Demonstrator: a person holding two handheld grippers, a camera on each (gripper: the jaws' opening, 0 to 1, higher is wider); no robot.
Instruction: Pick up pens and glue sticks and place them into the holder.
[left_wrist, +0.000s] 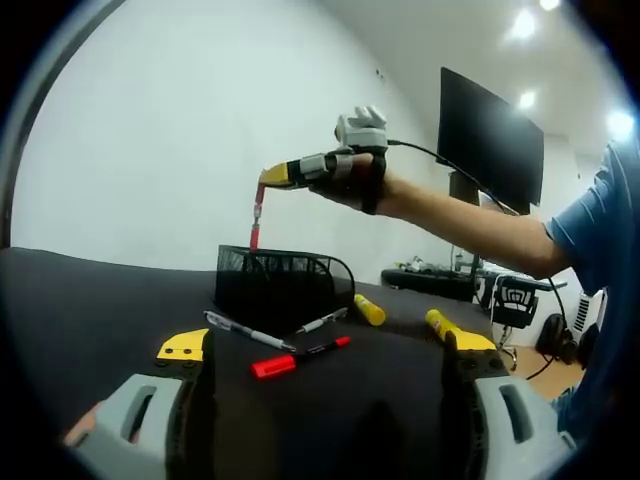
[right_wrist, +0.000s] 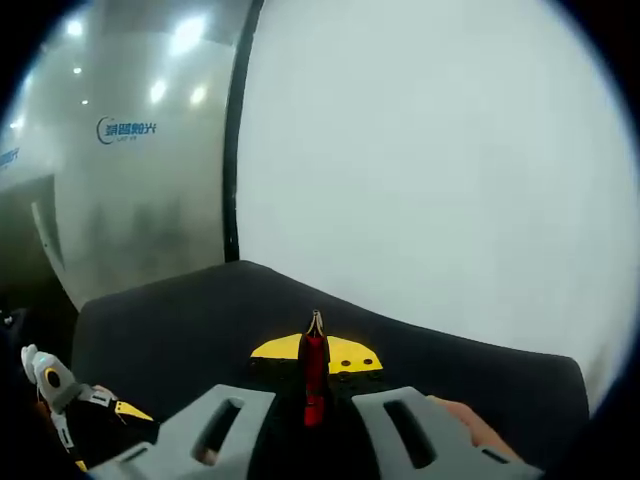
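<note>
Looking along the left gripper (left_wrist: 325, 365), its two jaws stand wide apart with nothing between them, low over the dark table (left_wrist: 90, 300). Just beyond the jaw tips lie one red marker (left_wrist: 298, 359) and two silver pens (left_wrist: 248, 331), the second pen (left_wrist: 321, 321) angled toward the holder. Two yellow glue sticks lie to the right, one (left_wrist: 369, 309) near the holder's corner and one (left_wrist: 441, 325) further right, well apart from each other. Behind them stands the black mesh holder (left_wrist: 283, 284). Above its left end the right gripper (left_wrist: 262, 180) hangs in a person's hand (left_wrist: 352, 175), clamped on a red pen (left_wrist: 257, 218) that points down toward the holder's rim. In the right gripper view the jaws are closed on that red pen. One black monitor (left_wrist: 487, 135) stands at the far right.
</note>
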